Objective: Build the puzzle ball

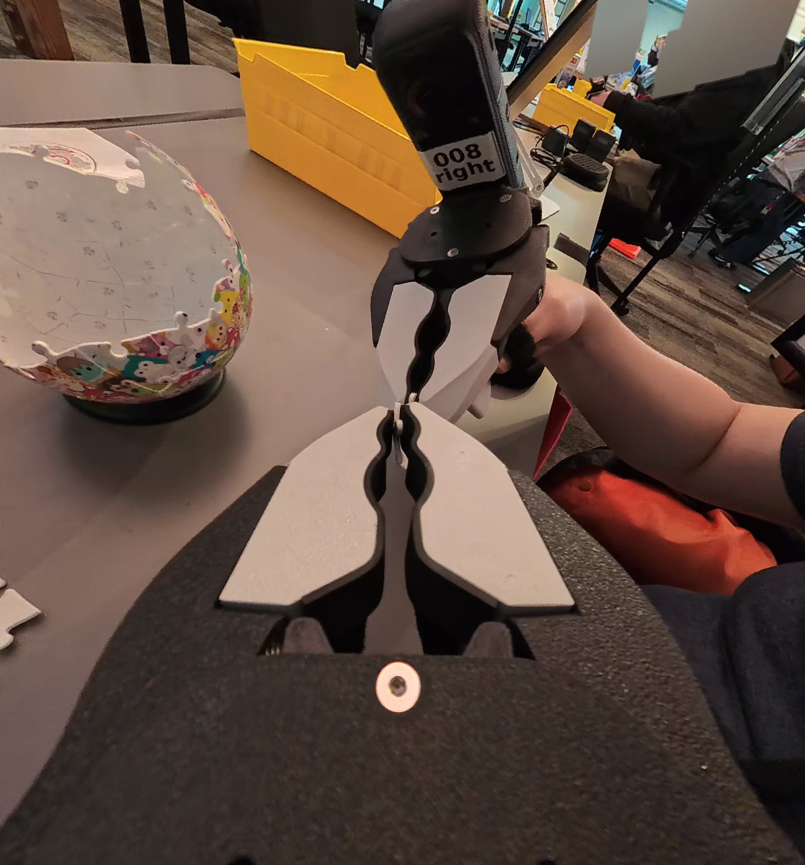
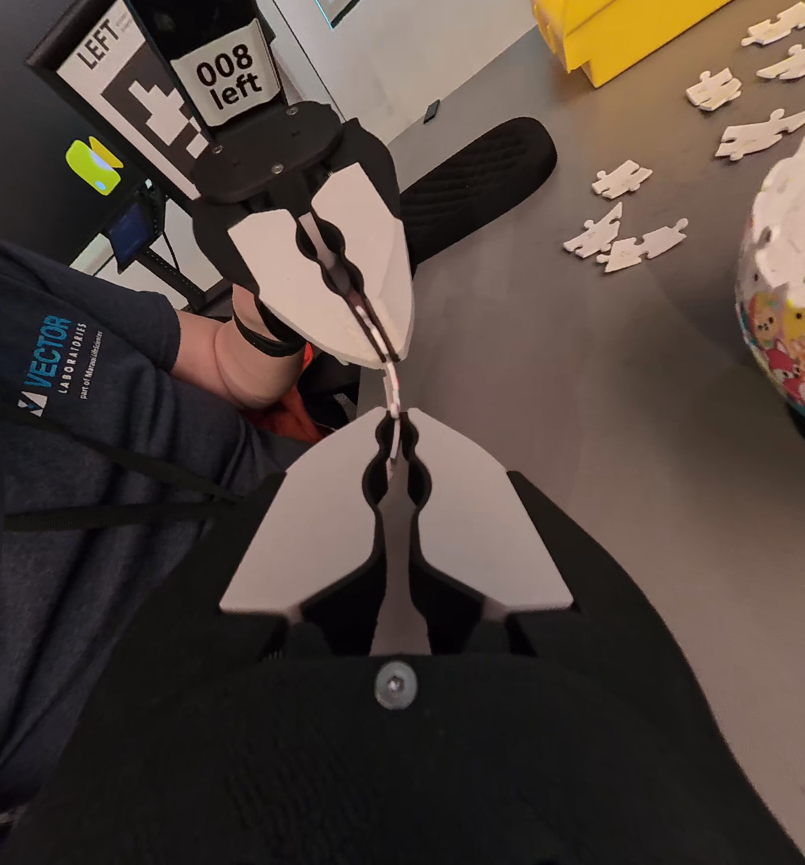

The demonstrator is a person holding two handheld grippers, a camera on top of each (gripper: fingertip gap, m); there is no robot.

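Puzzle piece [image 2: 393, 395] pinched between both grippers' tips

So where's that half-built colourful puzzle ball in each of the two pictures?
Left wrist view: puzzle ball at the left, on its dark stand.
Right wrist view: at the right edge, cut off by the frame.
Shared landmark: the yellow bin on the table behind it.

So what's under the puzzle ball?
The puzzle ball sits on a round black stand on the grey table. Only the stand's rim shows; the rest is covered by the ball.
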